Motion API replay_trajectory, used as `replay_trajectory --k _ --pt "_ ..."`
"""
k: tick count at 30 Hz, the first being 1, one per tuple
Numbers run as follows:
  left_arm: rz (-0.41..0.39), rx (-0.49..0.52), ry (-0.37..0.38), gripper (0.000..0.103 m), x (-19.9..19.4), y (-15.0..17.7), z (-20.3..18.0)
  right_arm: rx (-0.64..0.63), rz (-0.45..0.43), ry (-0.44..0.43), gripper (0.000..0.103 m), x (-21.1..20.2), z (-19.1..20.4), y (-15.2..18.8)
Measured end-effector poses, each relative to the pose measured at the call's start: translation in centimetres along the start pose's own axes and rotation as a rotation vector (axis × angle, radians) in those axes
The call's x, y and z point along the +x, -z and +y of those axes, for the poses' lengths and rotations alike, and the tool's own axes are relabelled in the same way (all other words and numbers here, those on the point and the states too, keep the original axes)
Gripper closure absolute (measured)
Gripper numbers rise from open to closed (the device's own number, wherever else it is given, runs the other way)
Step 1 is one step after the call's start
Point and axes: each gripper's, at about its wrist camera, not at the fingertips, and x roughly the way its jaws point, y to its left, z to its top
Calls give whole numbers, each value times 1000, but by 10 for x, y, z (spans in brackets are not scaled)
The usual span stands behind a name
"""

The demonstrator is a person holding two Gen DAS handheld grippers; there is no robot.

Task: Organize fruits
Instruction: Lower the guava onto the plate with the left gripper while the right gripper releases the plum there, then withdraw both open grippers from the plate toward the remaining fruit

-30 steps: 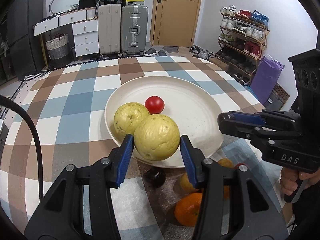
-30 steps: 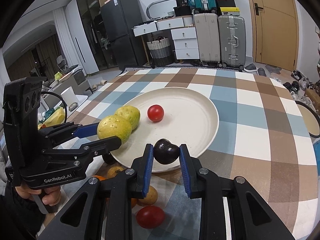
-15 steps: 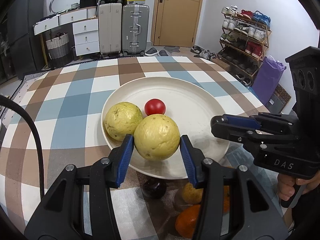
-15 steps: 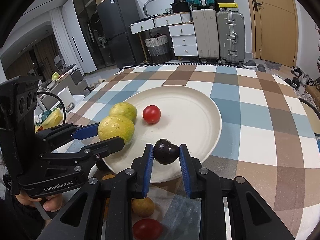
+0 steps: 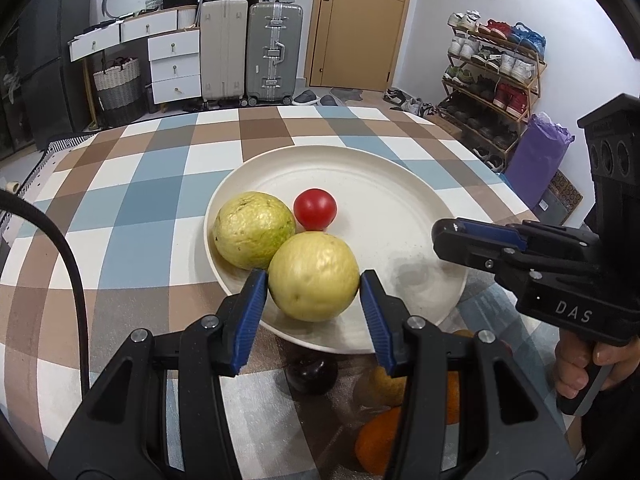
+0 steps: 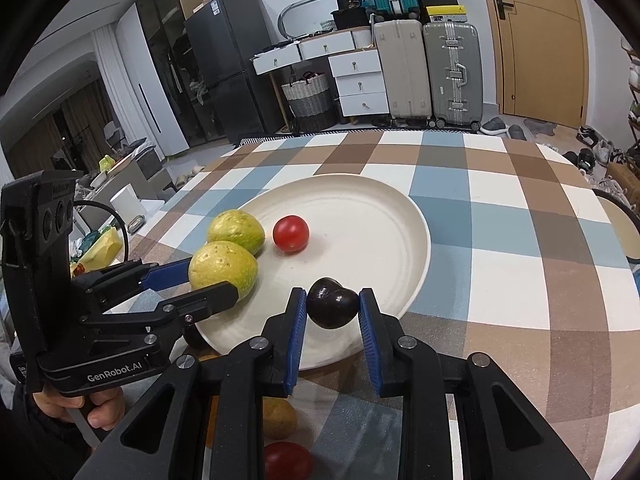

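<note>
Yellow guava (image 5: 313, 276) is clamped by the left gripper (image 5: 313, 312), and a dark plum (image 6: 333, 303) is pinched by the right gripper (image 6: 333, 320), both over the plate (image 5: 400, 184). Next, probably, they're lowered and let go.

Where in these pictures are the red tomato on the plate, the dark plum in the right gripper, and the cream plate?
Red tomato (image 5: 315, 209), left wrist view: middle of its skin.
Dark plum (image 6: 332, 304), right wrist view: its front face.
Cream plate (image 6: 372, 236), right wrist view: bare floor.

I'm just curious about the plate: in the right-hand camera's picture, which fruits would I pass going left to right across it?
Held yellow-green fruit → second yellow-green fruit → red tomato → dark plum in the right gripper, all over the plate.
</note>
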Motion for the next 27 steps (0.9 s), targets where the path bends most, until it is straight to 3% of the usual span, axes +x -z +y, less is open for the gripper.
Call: replay_trajectory --k 8,14,18,23,24,27 --pt "-33 0 19 55 -12 1 0 19 -29 -2 65 -6 -5 1" --pt "-73 -16 5 21 -31 5 2 22 -25 1 48 -10 -5 4" --pt "-102 -6 -25 18 -48 9 0 18 -21 -30 19 -15 -2 9" --pt "-136 -1 -45 2 -70 20 -2 7 -34 -24 9 -23 4 14" --pt "-148 -3 -50 1 -75 23 -2 9 -40 -19 2 -25 5 15" --pt "-160 -15 -41 1 -87 30 -1 1 -56 -15 0 -31 6 18"
